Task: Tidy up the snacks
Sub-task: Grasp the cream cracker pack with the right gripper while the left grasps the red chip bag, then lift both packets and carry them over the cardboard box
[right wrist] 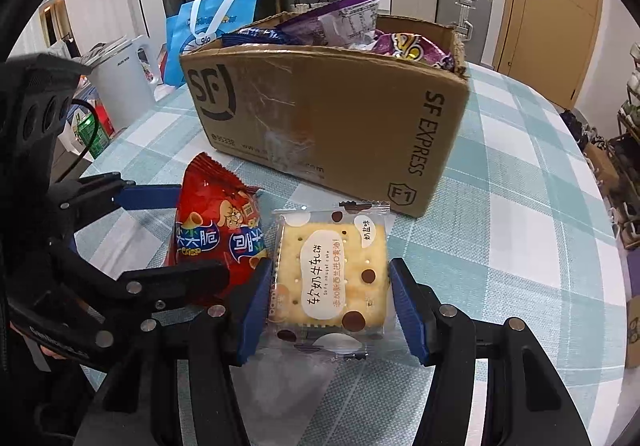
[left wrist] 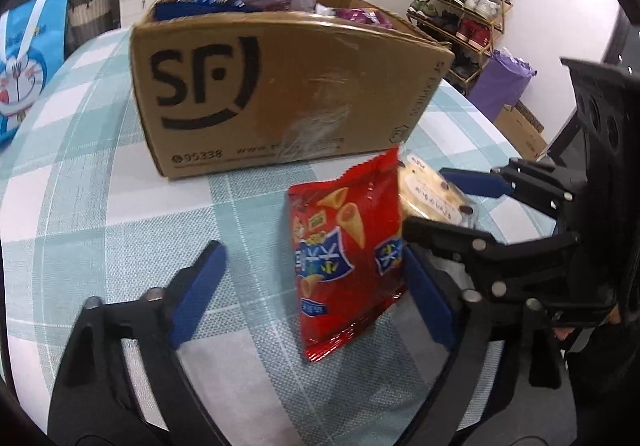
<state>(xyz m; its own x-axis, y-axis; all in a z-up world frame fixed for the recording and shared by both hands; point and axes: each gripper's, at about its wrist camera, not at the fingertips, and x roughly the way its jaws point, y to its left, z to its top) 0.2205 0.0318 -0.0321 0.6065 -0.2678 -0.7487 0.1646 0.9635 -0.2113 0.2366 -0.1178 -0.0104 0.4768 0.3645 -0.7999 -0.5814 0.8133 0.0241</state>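
Observation:
A red bag of cone crisps [left wrist: 348,254] stands on the checked tablecloth between the fingers of my left gripper [left wrist: 316,294]. The right pad touches the bag, the left pad stands apart from it, so the gripper is open. Beside it, my right gripper [right wrist: 332,312] is shut on a clear packet of nougat crackers [right wrist: 332,274], one blue pad on each side. Each gripper also shows in the other view: the right gripper [left wrist: 428,198] on the cracker packet [left wrist: 432,194], the left gripper [right wrist: 202,234] around the red bag [right wrist: 212,234]. Behind both stands an open cardboard SF box [left wrist: 280,86] [right wrist: 320,126] holding purple and blue snack bags.
The round table [right wrist: 520,206] drops off to the right and left. A shoe rack [left wrist: 460,6] and a purple bag [left wrist: 500,78] stand beyond its right edge. A blue cartoon bag [left wrist: 28,58], a white bin [right wrist: 120,78] and a green can [right wrist: 92,134] are on the left.

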